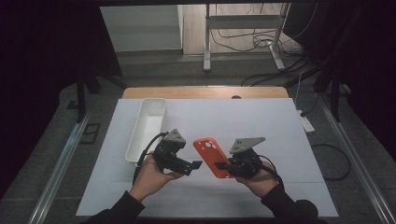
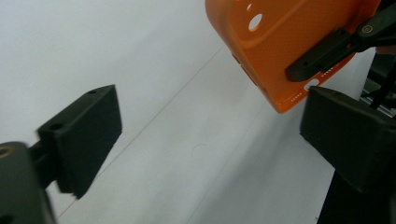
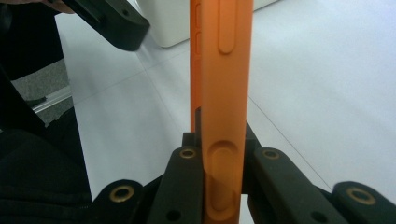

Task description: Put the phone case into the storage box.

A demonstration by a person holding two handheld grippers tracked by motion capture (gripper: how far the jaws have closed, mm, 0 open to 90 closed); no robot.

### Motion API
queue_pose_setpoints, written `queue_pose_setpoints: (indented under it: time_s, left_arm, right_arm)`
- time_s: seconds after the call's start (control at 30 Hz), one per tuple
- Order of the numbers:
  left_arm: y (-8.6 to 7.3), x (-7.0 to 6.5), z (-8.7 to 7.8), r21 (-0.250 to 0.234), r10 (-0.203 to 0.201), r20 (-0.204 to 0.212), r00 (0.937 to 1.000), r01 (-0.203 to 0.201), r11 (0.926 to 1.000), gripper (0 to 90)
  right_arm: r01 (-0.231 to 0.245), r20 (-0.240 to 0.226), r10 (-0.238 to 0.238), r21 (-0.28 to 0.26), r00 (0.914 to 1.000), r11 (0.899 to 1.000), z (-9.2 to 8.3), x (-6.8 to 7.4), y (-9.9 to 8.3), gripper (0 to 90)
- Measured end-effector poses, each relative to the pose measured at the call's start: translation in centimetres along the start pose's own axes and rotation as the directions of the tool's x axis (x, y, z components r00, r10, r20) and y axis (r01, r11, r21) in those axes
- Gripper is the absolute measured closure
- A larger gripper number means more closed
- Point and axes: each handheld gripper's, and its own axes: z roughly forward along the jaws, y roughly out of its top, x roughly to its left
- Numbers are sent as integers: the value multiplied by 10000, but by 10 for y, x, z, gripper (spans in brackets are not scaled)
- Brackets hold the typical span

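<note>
An orange phone case (image 1: pixel 211 151) with camera cut-outs is held just above the white table sheet, near its middle. My right gripper (image 1: pixel 223 166) is shut on the case's near end. In the right gripper view the case (image 3: pixel 222 70) stands edge-on between the jaws of that gripper (image 3: pixel 219 154). My left gripper (image 1: pixel 196 164) is just left of the case, pointing toward it, open and holding nothing. In the left gripper view its pads (image 2: pixel 81 135) stand wide apart, and the case (image 2: pixel 289 42) hangs at the upper right, beyond them.
A long white tray (image 1: pixel 148 126) lies at the left of the white sheet (image 1: pixel 261 121), behind my left hand. A wooden table edge (image 1: pixel 205 92) runs along the back. Beyond it are metal table legs and cables on the floor.
</note>
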Motion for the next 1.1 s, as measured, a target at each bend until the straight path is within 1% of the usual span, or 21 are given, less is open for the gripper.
queue_pose_setpoints:
  time_s: [0.03, 0.07, 0.1, 0.17, 0.23, 0.27, 0.33, 0.37, 0.43, 0.47, 0.53, 0.57, 0.7, 0.73, 0.8, 0.87, 0.93, 0.97, 1.0, 1.07, 1.1]
  left_arm:
    - [0, 0, 0, -10, -38, 70, 10000, 38, 10000, 112]
    - [0, 0, 1, -12, -62, 219, 9997, 62, 10000, 168]
    - [0, 0, 1, 14, -78, 289, 9996, 78, 10000, 168]
    - [-1, -1, 2, 106, -48, 472, 9989, 43, 9999, 235]
    - [-1, -1, 2, 142, -41, 531, 9986, 34, 9999, 320]
    - [-1, -2, 3, 178, -51, 603, 9982, 40, 9998, 320]
    - [-1, -2, 4, 205, -85, 685, 9976, 71, 9998, 399]
    - [-1, -2, 4, 196, -103, 705, 9975, 89, 9998, 468]
    - [-2, -1, 3, 190, -140, 769, 9969, 126, 9997, 538]
    - [-2, 0, 3, 130, -199, 916, 9956, 188, 9997, 538]
    - [-2, 1, 3, 185, -272, 1121, 9933, 253, 9995, 627]
    - [-2, 1, 3, 174, -295, 1220, 9921, 276, 9995, 627]
    - [-2, 1, 4, 200, -408, 1629, 9858, 380, 9991, 741]
    - [-2, 2, 4, 236, -423, 1615, 9860, 390, 9990, 762]
    - [-2, 4, 4, 284, -635, 1773, 9821, 594, 9978, 770]
    - [-3, 6, 3, 257, -914, 1941, 9767, 881, 9958, 807]
    - [-4, 7, 2, 276, -1010, 1983, 9749, 974, 9949, 845]
    - [-4, 8, 2, 229, -1163, 2031, 9722, 1141, 9932, 866]
    - [-4, 8, 2, 229, -1163, 2031, 9722, 1141, 9932, 869]
    - [-5, 8, 2, 193, -1457, 2091, 9670, 1449, 9893, 882]
    - [-5, 9, 2, 193, -1533, 2116, 9653, 1527, 9881, 886]
  right_arm:
    - [23, 34, -23, 24, 10000, 10000, 1, 1, 0, 850]
    - [30, 34, -30, 52, 10000, 10000, 1, 2, 0, 850]
    - [30, 34, -30, 52, 10000, 10000, 1, 2, 0, 850]
    - [61, 21, -61, 64, 10000, 10000, 2, 3, 0, 850]
    - [120, 13, -120, 96, 9999, 9999, 3, 3, 1, 850]
    - [120, -3, -120, 75, 9999, 9999, 3, 4, 1, 850]
    - [180, 23, -181, 120, 9998, 9998, 4, 5, 1, 850]
    - [170, -57, -170, 75, 9998, 9998, 5, 6, 1, 850]
    - [207, -48, -207, 104, 9998, 9997, 5, 6, 2, 850]
    - [220, -48, -220, 97, 9997, 9997, 5, 7, 2, 850]
    - [290, -40, -290, 123, 9996, 9995, 6, 8, 2, 850]
    - [290, -40, -290, 123, 9996, 9995, 6, 8, 2, 850]
    - [305, -63, -304, 150, 9995, 9994, 7, 9, 2, 850]
    - [340, -70, -339, 196, 9994, 9992, 8, 9, 2, 850]
    - [341, -73, -340, 210, 9994, 9992, 8, 9, 2, 850]
    - [323, -59, -322, 209, 9995, 9993, 8, 9, 2, 850]
    - [352, -9, -352, 243, 9994, 9991, 8, 9, 1, 850]
    - [329, -7, -329, 270, 9995, 9991, 8, 9, 1, 851]
    - [322, -16, -322, 280, 9995, 9991, 9, 9, 1, 851]
    - [332, 7, -332, 328, 9994, 9989, 9, 9, 1, 851]
    - [320, 17, -321, 368, 9995, 9988, 10, 9, 1, 850]
